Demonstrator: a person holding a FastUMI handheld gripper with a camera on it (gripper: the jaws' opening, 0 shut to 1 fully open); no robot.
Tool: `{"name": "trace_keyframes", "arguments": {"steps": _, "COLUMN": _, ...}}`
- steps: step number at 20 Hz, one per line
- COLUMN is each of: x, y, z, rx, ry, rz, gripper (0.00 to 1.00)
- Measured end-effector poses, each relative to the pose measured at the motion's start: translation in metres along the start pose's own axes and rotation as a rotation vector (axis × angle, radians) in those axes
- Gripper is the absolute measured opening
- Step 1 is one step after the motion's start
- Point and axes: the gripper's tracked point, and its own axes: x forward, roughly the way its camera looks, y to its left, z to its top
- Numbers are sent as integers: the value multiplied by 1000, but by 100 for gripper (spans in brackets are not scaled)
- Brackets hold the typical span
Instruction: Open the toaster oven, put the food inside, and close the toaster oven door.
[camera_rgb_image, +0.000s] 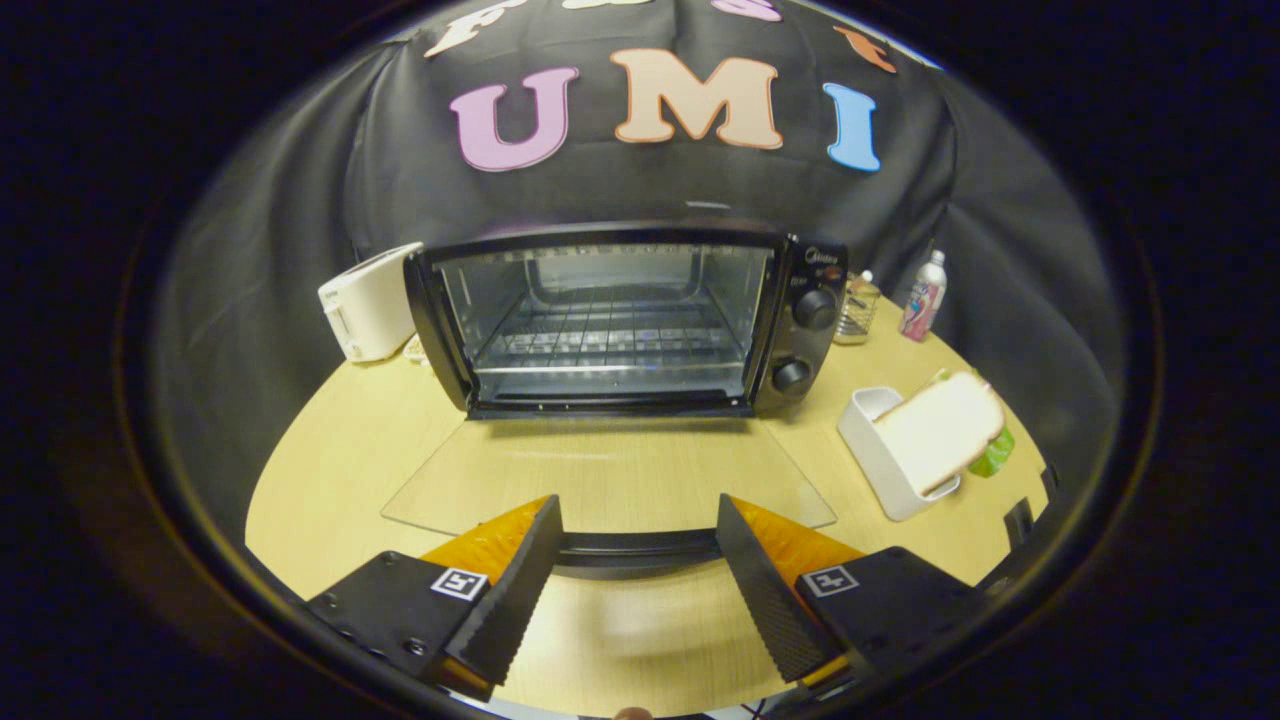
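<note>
1. Toaster oven (625, 315): black glossy casing; bright metal interior walls; wire metal rack (610, 335) inside.
2. Oven door (610, 480): clear glass pane lying flat, light wood grain visible through it; dark glossy handle (635, 548) along its near edge.
3. Table (340, 450): pale wood-look surface, smooth, matt.
4. Gripper (635, 575), jaws apart: fingers (510, 600) matt black with ridged inner faces, orange translucent backing.
5. Sandwich (940, 430): soft porous bread, in a white smooth plastic holder (880, 460).

Scene viewed from gripper (634, 545), low over bench (340, 450) front edge, faced toward toaster oven (625, 320) near back edge.
</note>
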Motion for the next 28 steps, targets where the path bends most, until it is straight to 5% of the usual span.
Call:
{"name": "trace_keyframes", "arguments": {"steps": 7, "x": 22, "y": 2, "z": -21, "rx": 19, "ry": 63, "rz": 19, "gripper": 97}}
{"name": "trace_keyframes", "arguments": {"steps": 14, "x": 14, "y": -14, "z": 11, "rx": 10, "ry": 14, "rz": 34, "gripper": 96}}
{"name": "trace_keyframes", "arguments": {"steps": 21, "x": -24, "y": -125, "z": 93, "rx": 185, "ry": -218, "rz": -113, "gripper": 96}}
{"name": "trace_keyframes", "arguments": {"steps": 28, "x": -45, "y": -266, "z": 108, "rx": 338, "ry": -291, "rz": -311, "gripper": 95}}
